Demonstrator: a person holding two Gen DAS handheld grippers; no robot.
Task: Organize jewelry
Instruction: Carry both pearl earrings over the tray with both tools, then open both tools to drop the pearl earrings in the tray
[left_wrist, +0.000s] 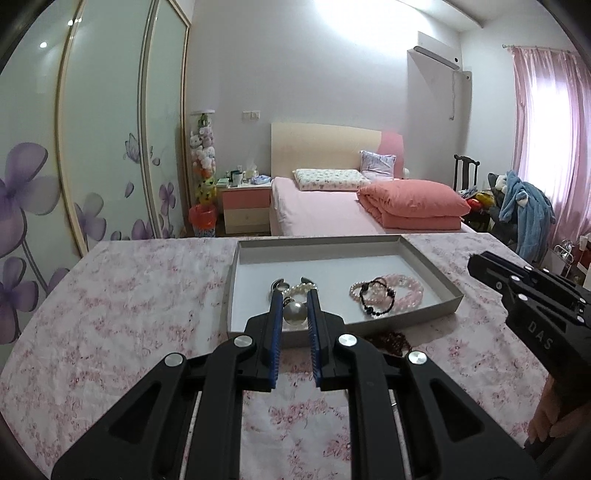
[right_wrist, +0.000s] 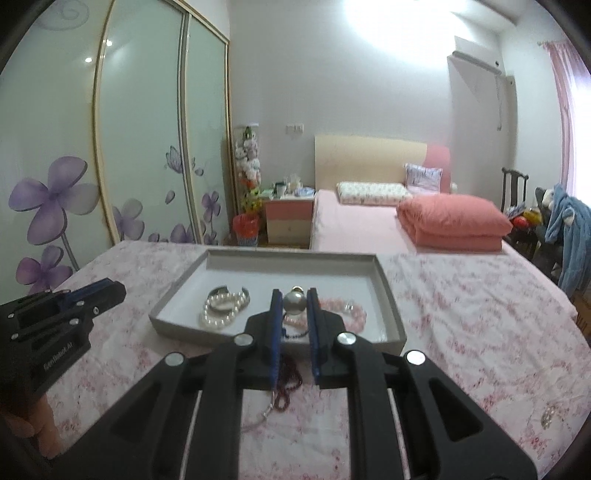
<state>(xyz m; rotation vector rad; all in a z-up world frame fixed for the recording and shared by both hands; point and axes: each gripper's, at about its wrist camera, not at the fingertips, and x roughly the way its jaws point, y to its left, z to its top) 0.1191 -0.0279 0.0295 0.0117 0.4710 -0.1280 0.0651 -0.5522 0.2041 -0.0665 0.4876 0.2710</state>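
On the floral cloth (right_wrist: 461, 314), both grippers – left gripper (left_wrist: 294, 295), right gripper (right_wrist: 294, 295) – each pinch a pearl ball, chains half-hidden.

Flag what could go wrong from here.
The dark red bead necklace lies on the floral cloth under the right hand-held gripper; a low pass could snag it.
The small pearly ornament sits toward the table's right edge and may get knocked off.
The black bead bracelet overlaps the pink bead bracelet; lifting one may drag both.
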